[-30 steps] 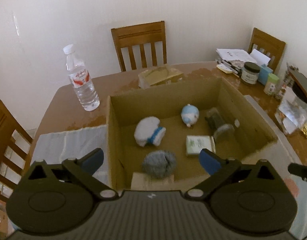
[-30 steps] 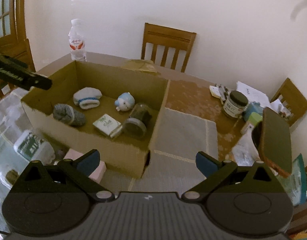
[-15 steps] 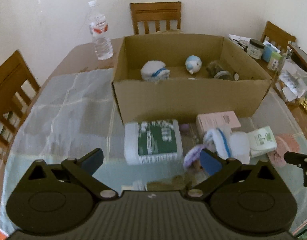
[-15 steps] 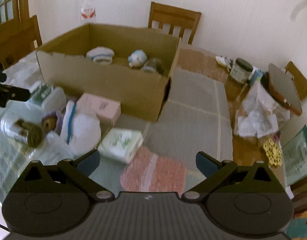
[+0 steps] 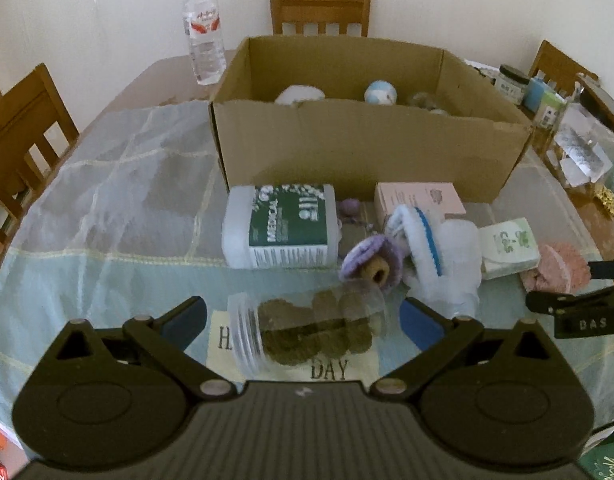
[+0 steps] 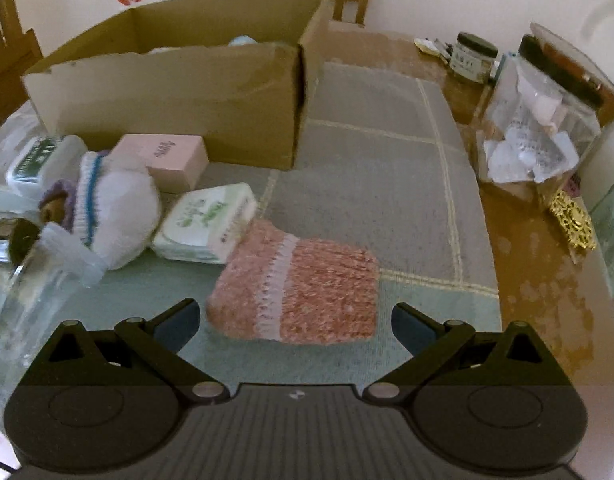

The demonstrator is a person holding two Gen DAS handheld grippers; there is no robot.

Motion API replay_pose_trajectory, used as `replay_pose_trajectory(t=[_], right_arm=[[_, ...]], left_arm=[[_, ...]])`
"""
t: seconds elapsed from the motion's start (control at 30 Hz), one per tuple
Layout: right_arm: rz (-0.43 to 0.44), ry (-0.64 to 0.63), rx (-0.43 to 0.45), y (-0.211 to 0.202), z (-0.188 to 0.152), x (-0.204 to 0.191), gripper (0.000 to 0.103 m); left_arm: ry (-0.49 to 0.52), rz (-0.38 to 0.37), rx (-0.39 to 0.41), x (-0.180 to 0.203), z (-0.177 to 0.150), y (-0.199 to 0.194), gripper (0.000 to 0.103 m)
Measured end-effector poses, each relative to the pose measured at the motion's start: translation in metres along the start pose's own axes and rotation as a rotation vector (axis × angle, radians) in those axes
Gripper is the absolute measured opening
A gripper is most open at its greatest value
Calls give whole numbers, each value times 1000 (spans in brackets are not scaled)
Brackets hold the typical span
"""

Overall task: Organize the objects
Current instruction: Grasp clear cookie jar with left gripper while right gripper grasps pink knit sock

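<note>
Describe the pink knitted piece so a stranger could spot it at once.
Start at the cardboard box on the table. In front of its right corner, past the white-and-green tissue pack, lies the pink knitted piece, between the right hand-held gripper's open fingers. It alone is salmon, flat, with a pale stripe.

Matt cardboard box, knitted pink cloth

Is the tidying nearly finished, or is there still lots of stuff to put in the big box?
Partly done. The cardboard box already holds a white sock and a blue toy. Nothing is in hand: the left claw sits open around the clear jar, the right claw open at the pink sock. The green-label bottle, pink box and tissue pack still wait outside.
</note>
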State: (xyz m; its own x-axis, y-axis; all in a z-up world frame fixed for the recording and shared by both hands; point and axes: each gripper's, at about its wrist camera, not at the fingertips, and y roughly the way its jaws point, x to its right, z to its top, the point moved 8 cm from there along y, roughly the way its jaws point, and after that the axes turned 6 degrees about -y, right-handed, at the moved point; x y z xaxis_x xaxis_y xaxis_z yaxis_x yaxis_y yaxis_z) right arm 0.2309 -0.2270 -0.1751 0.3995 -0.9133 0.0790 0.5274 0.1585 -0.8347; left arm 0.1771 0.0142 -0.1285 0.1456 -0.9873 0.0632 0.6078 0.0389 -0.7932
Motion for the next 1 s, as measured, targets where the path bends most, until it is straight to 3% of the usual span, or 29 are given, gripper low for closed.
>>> replay_pose_trajectory(t=[0.4, 1.0], right_arm=[[16, -1, 7, 10, -2, 1, 103], [11, 5, 11, 12, 3, -1, 103]], left_arm=[[-55, 15, -38, 0, -5, 22, 102], [-36, 51, -50, -27, -14, 33, 102]])
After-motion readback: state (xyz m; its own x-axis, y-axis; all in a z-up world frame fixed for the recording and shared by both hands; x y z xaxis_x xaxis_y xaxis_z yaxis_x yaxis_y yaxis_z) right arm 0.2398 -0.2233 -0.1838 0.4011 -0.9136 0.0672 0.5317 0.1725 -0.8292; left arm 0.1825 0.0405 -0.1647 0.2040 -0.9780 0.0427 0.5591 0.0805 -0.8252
